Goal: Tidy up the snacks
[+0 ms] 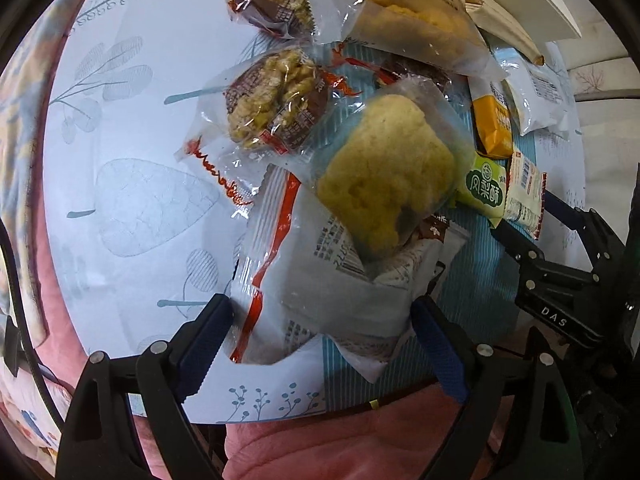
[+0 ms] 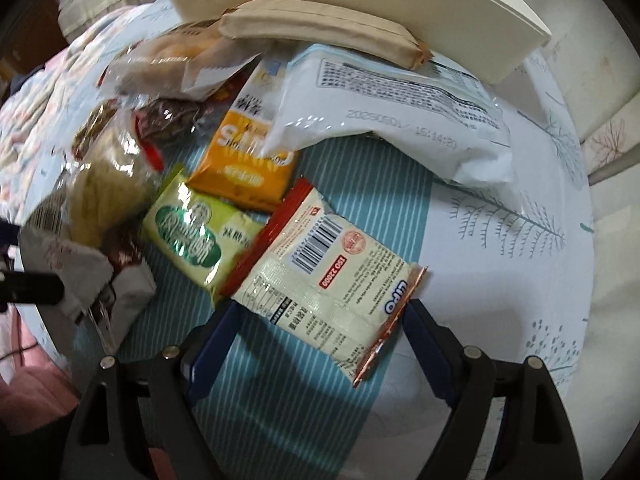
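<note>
both grippers point down over the pile with jaws apart and nothing clamped. left gripper (image 1: 322, 334) straddles the near end of a white packet with a red stripe (image 1: 288, 280); whether its pads touch the wrapper i cannot tell. right gripper (image 2: 320, 332) has the cream biscuit packet with a barcode (image 2: 328, 276) lying between its fingers, not pressed.

sorting looks barely begun, in my judgement — every snack seen lies loose on the leaf-patterned tablecloth (image 1: 132, 184), several overlapping, and none shows inside the cream box (image 2: 360, 8) at the far edge.

counted near to far: one striped white packet, one cream biscuit packet, one green pastry packet (image 2: 196, 236), one orange packet (image 2: 244, 160), two clear bags with yellow cake (image 1: 384, 176), two clear bags with oat clusters (image 1: 276, 100), one large white bag (image 2: 396, 116), one tan bar (image 2: 324, 28) against the box. brown wrappers peek from under the heap — too hidden to count.
</note>
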Motion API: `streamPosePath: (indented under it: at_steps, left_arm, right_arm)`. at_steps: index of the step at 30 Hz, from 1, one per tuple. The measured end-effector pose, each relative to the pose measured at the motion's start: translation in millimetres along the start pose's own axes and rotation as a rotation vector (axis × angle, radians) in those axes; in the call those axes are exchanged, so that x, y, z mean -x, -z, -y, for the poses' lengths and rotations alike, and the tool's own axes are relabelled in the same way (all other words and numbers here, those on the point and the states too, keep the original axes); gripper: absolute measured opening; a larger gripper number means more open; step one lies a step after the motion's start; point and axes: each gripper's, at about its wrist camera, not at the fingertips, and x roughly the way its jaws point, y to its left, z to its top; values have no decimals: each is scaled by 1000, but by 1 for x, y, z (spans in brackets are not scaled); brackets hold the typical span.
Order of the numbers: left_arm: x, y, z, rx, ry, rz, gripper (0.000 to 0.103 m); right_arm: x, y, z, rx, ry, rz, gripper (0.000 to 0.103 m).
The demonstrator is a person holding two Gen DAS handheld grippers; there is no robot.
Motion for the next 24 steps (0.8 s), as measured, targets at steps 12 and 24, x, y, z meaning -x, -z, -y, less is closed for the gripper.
streamPosePath:
  at_steps: [12,24]
  left_arm:
    - [-17,5,14,36,21,-24,68]
    - [11,45,44,102,-58,-10,66]
  right_arm:
    - [9,3,-3,31,-6,46,61]
    - [19,5,7,102,-63,36,36]
